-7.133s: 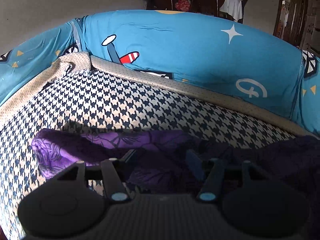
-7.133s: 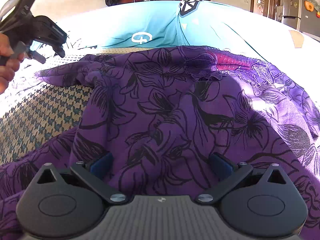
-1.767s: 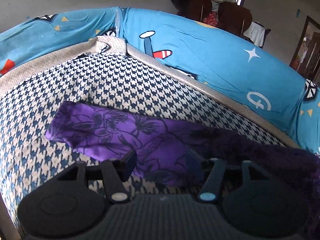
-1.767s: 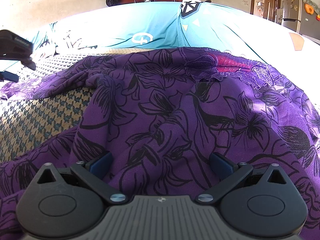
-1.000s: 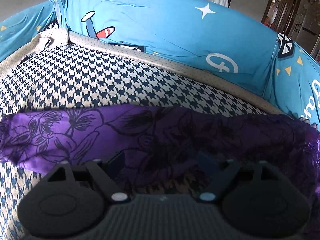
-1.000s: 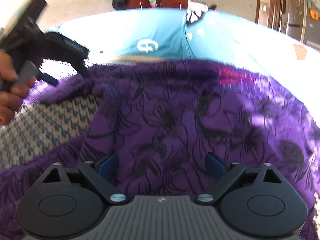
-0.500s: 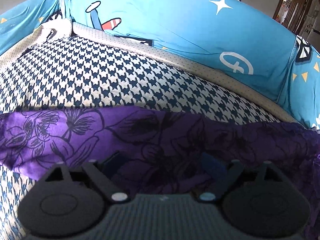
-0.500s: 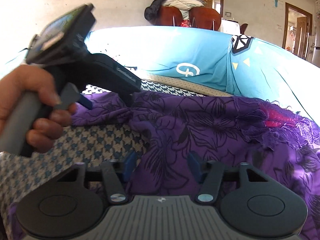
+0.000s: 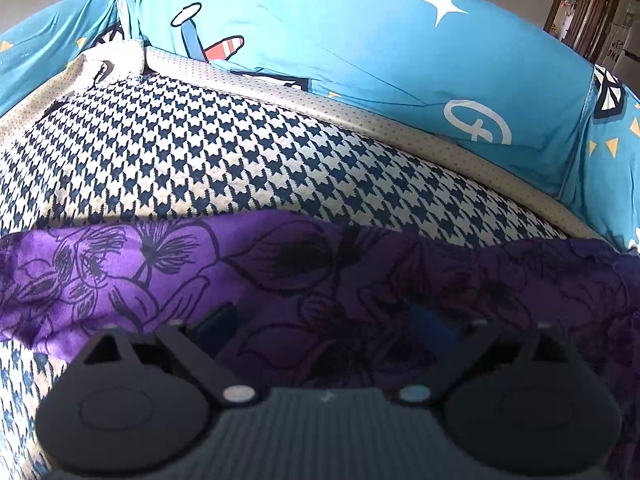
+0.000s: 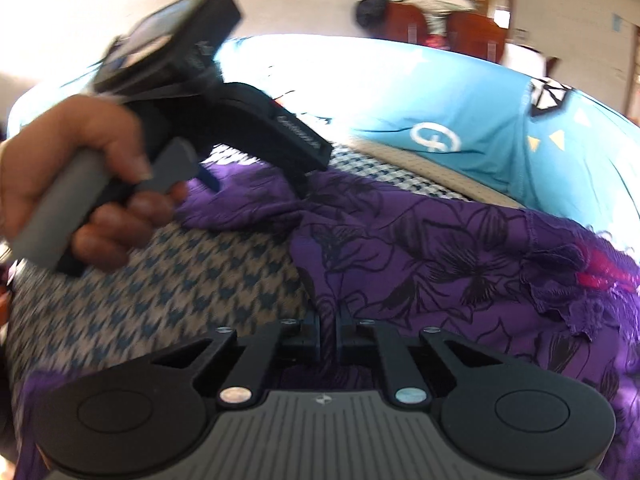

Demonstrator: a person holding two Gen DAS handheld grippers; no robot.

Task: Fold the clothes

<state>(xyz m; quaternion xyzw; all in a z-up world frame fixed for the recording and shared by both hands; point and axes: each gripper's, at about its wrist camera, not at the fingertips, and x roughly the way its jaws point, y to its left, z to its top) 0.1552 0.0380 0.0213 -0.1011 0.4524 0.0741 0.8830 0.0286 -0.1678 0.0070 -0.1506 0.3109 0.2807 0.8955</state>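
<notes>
Sofa seat (image 9: 224, 160): houndstooth cover; carries the garment along its front edge.
Purple garment (image 10: 440, 248): spread across the seat, one sleeve toward the left edge; unfolded, wrinkled.
Right gripper (image 10: 329, 330): fingers, wide 1.0 s ago, are now pinched on a ridge of the garment.
Left gripper (image 9: 326, 326): fingers wider than 1.8 s ago, cloth lying between them, not clamped.
Task meaning: judged, right side secured for a fold; left side has no hold.
</notes>
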